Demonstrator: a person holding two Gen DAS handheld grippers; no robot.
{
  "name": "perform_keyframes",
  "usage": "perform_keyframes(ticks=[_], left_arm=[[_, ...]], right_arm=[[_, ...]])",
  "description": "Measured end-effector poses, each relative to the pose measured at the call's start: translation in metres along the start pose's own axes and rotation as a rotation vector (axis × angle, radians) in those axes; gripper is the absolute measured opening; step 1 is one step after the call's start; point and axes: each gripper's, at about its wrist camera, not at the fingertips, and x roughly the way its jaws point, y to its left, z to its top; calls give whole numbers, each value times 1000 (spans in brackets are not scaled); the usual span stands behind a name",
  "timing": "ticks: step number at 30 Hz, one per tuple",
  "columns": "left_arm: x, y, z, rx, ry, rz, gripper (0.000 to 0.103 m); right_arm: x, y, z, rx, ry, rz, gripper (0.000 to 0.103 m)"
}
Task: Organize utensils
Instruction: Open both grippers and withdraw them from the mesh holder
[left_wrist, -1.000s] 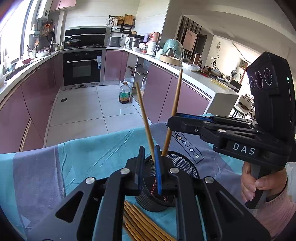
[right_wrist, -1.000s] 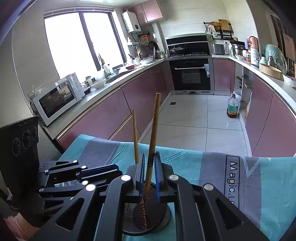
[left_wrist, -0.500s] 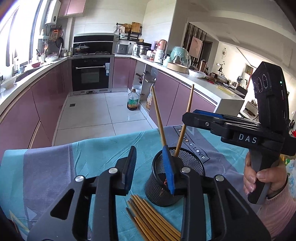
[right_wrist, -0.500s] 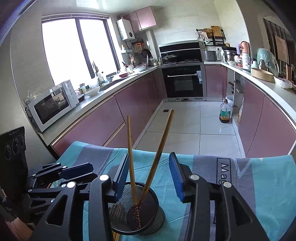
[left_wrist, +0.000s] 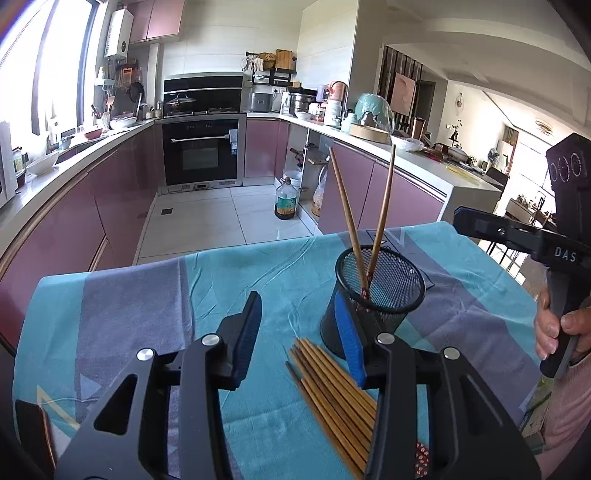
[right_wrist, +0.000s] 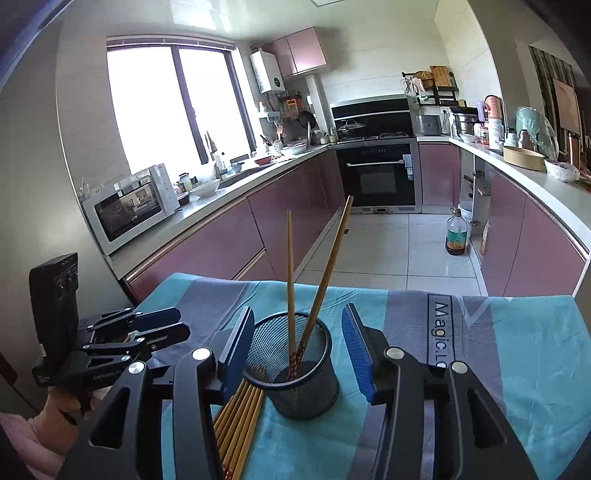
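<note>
A black mesh cup (left_wrist: 384, 291) stands on the teal cloth with two wooden chopsticks (left_wrist: 380, 218) leaning apart inside it. It also shows in the right wrist view (right_wrist: 299, 373) with the chopsticks (right_wrist: 325, 277). A bundle of several chopsticks (left_wrist: 332, 391) lies flat beside the cup, also in the right wrist view (right_wrist: 236, 424). My left gripper (left_wrist: 299, 336) is open and empty, above the bundle, left of the cup. My right gripper (right_wrist: 299, 347) is open and empty, its jaws either side of the cup, above it.
The table is covered by a teal and grey cloth (left_wrist: 147, 295). Behind it is a kitchen with pink cabinets, an oven (left_wrist: 201, 155) and an oil bottle (left_wrist: 285, 201) on the floor. The right gripper's body (left_wrist: 535, 243) hangs at the table's right side.
Both grippers opened and let go of the two chopsticks, which now lean in the cup. Both grippers drew back and up from the cup.
</note>
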Motion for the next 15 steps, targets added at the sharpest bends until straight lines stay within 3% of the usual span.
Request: perform_keyframes(ticks=[4, 15], left_arm=[[-2, -5, -22, 13, 52, -1, 45], [12, -19, -90, 59, 210, 17, 49]], right_arm=[[-1, 6, -23, -3, 54, 37, 47], [52, 34, -92, -13, 281, 72, 47]])
